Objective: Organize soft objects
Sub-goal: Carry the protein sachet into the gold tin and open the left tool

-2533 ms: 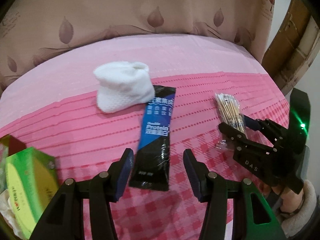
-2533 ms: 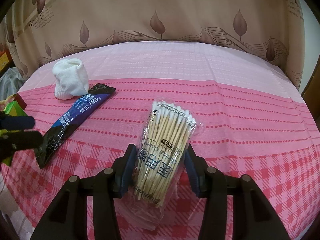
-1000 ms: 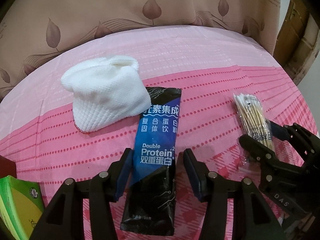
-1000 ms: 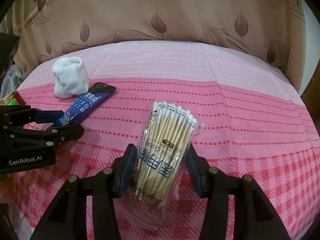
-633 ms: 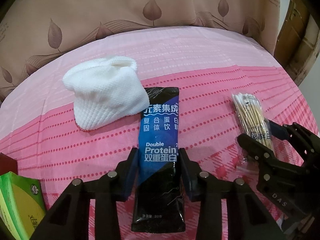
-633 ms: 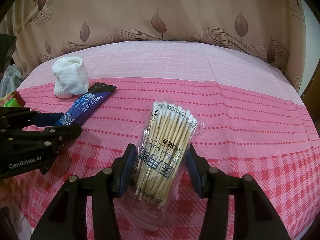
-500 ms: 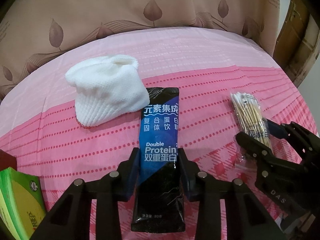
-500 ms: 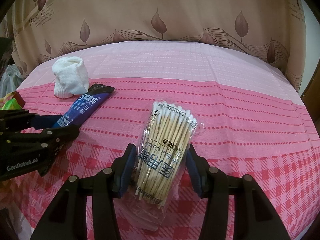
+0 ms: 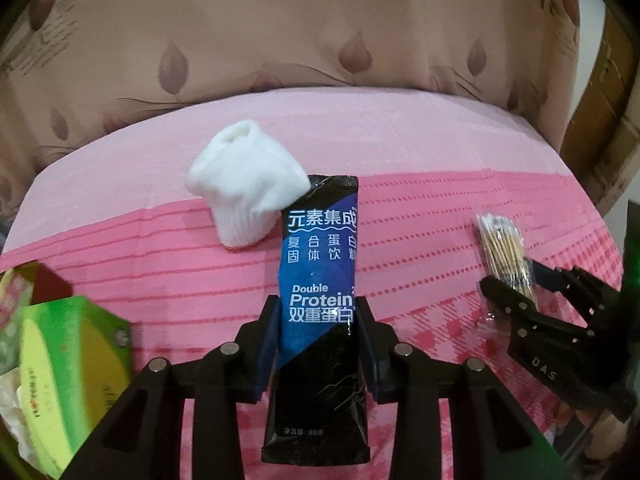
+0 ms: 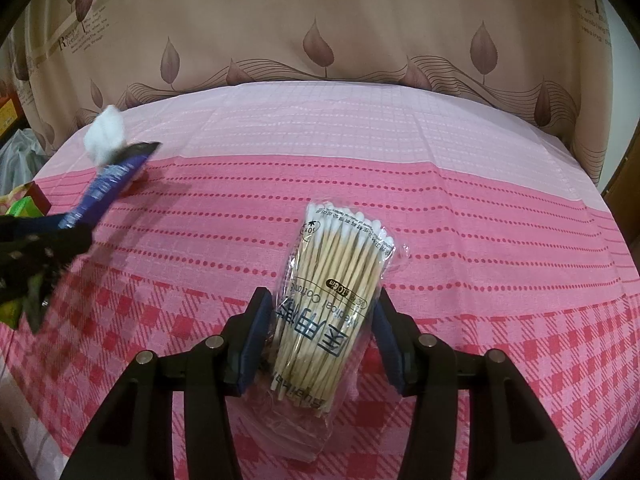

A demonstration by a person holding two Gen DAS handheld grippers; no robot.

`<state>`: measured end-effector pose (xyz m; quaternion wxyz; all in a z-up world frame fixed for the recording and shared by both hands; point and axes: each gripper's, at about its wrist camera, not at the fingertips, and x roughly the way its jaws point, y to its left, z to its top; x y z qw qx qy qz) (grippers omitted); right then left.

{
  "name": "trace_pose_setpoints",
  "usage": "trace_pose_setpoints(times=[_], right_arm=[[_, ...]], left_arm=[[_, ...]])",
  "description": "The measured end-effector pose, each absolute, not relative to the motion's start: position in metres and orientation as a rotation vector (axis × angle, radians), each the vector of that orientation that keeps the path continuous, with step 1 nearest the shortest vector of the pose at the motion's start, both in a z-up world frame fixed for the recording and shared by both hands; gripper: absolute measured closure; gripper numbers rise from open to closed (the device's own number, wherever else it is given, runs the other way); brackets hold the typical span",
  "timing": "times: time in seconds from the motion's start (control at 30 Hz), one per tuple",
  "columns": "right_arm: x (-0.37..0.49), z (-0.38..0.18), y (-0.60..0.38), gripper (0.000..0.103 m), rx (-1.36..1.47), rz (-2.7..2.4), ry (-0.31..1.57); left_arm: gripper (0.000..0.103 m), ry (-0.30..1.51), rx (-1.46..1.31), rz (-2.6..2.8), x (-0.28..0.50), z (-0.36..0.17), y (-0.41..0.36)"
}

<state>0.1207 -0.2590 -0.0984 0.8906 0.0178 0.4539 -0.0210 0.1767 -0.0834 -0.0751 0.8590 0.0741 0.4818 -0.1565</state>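
The left gripper (image 9: 317, 336) was clamped on the lower half of a black-and-blue protein sachet (image 9: 320, 280), both pads pressed against its long edges; the sachet's long axis ran straight away from the camera, its printed top end pointing toward the far curtain (image 9: 320, 40) and its sealed bottom end hanging below the fingers; in the right wrist view the sachet (image 10: 108, 180) stood tilted, clear of the pink tablecloth (image 10: 440, 200), its far tip crossing in front of the white sock (image 10: 105, 138); the sock (image 9: 246, 184) lay on the cloth just behind the sachet's top end, its open cuff facing the curtain. The right gripper (image 10: 322, 334) was closed part-way on a clear packet of cotton swabs (image 10: 336, 292), the pads touching the wrapper on both sides; the packet rested on the cloth with its long axis away from the camera, white tips toward the curtain; from the left wrist view the same packet (image 9: 505, 250) lay well to the right. At the left edge sat a green box (image 9: 68, 368), with white crumpled material beside it; its contents could not be told.
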Motion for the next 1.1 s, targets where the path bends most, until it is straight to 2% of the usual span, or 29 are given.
trace_pose_setpoints(times=[1.1], right_arm=[[0.121,-0.1,-0.258,0.054,0.03,-0.048,0.942]], left_arm=[[0.067,0.969,0.099,-0.232,0.152,-0.013,-0.021]])
